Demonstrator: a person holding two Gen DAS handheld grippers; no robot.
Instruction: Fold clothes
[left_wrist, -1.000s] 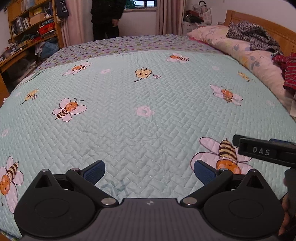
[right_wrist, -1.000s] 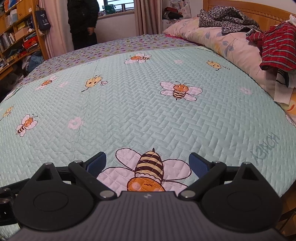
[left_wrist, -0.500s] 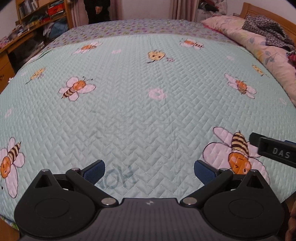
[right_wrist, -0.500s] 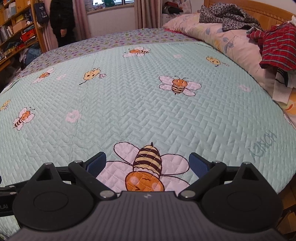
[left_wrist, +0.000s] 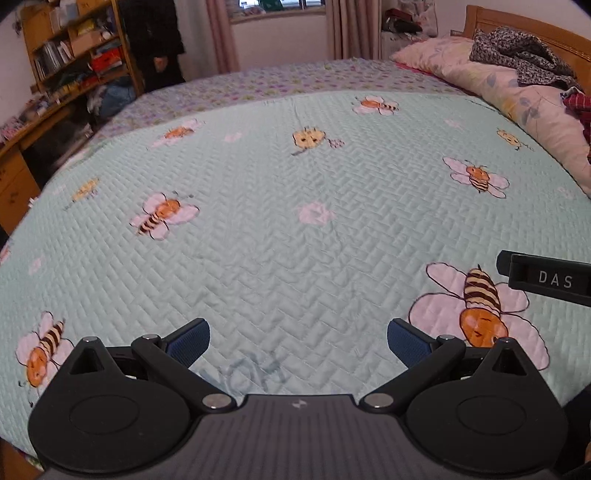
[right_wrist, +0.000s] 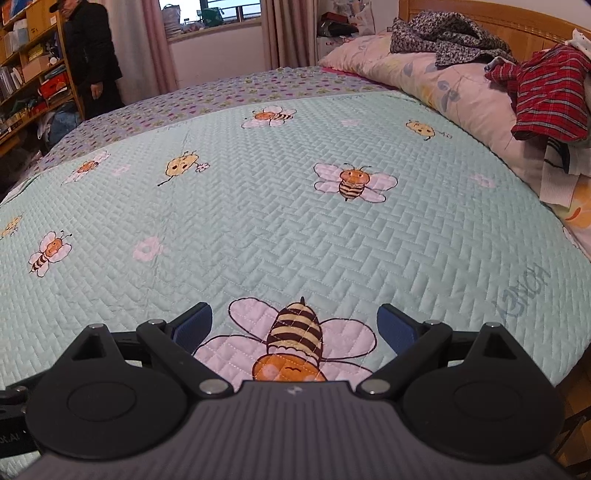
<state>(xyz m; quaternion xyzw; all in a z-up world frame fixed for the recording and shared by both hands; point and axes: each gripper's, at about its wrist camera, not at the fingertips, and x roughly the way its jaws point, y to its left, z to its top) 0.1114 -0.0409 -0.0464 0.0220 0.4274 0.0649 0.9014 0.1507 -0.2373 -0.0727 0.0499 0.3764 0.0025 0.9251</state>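
A pile of clothes lies on the pillows at the head of the bed: a red plaid garment (right_wrist: 546, 94) and a dark speckled one (right_wrist: 447, 37), which also shows in the left wrist view as the speckled garment (left_wrist: 517, 55), with an edge of the red one (left_wrist: 580, 109) beside it. My left gripper (left_wrist: 298, 341) hovers open over the near edge of the pale green bee-print quilt (left_wrist: 277, 221), nothing between its blue pads. My right gripper (right_wrist: 294, 326) is open too, above a large embroidered bee (right_wrist: 291, 343). The clothes are far from both grippers, off to the right.
A person in dark clothes (right_wrist: 90, 55) stands at the far side by wooden shelves (left_wrist: 70, 62). A wooden headboard (right_wrist: 480, 18) and long floral pillow (right_wrist: 443, 85) run along the right. Part of my right gripper's body (left_wrist: 546, 280) pokes into the left wrist view.
Both views have swung: the left camera dipped toward the quilt, then lifted and turned so the shelves and person show again. The right view tilted up slightly. Both grippers stayed open.
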